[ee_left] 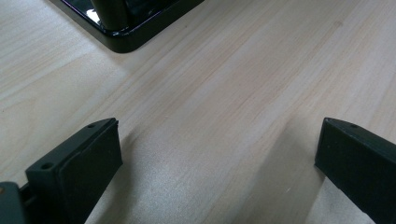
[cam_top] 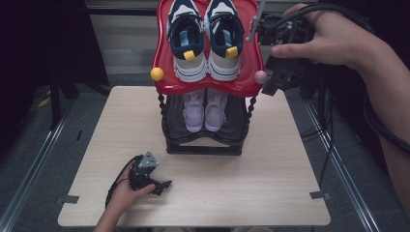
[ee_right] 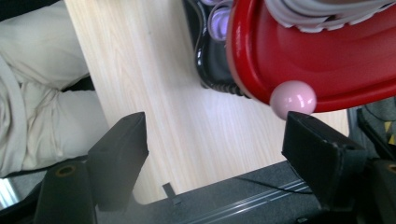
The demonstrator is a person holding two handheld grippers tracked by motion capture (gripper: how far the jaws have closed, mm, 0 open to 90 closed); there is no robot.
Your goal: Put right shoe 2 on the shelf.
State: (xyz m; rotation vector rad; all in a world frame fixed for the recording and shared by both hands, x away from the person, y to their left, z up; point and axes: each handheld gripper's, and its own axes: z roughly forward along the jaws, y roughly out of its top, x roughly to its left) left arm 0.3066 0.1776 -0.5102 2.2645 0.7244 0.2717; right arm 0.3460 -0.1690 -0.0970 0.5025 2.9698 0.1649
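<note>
Desk (cam_top: 270, 183): pale wood-grain top, rectangular, carrying a two-tier shoe rack at the middle of its far edge. Shoe rack (cam_top: 203, 145): black base tier with twisted black posts, standing upright; one glossy black base corner (ee_left: 122, 41) seen in the left gripper view, well apart from the fingers there. Red top tier (cam_top: 251, 72): glossy, wavy-rimmed tray above the black tier, overhanging toward the desk's middle. Pair of sneakers (cam_top: 205, 38): white and navy with yellow heel tabs, side by side on the red tier, heels toward the near edge. Pair of small shoes (cam_top: 205, 112): pale lilac, side by side on the lower tier, heels toward the near edge. Right gripper (cam_top: 283, 72): held in a hand above the desk's far right corner, just beside the red tier's right rim; fingers (ee_right: 119, 154) spread wide and released, nothing between them, one fingertip close under the pink knob. Left gripper (cam_top: 159, 186): held in a hand, resting low on the desk near the left part of its near edge; fingers (ee_left: 88, 163) spread wide and released over bare wood. Pink knob (ee_right: 293, 99): round ball at the red tier's right front corner. Yellow knob (cam_top: 156, 74): matching ball at the left front corner.
</note>
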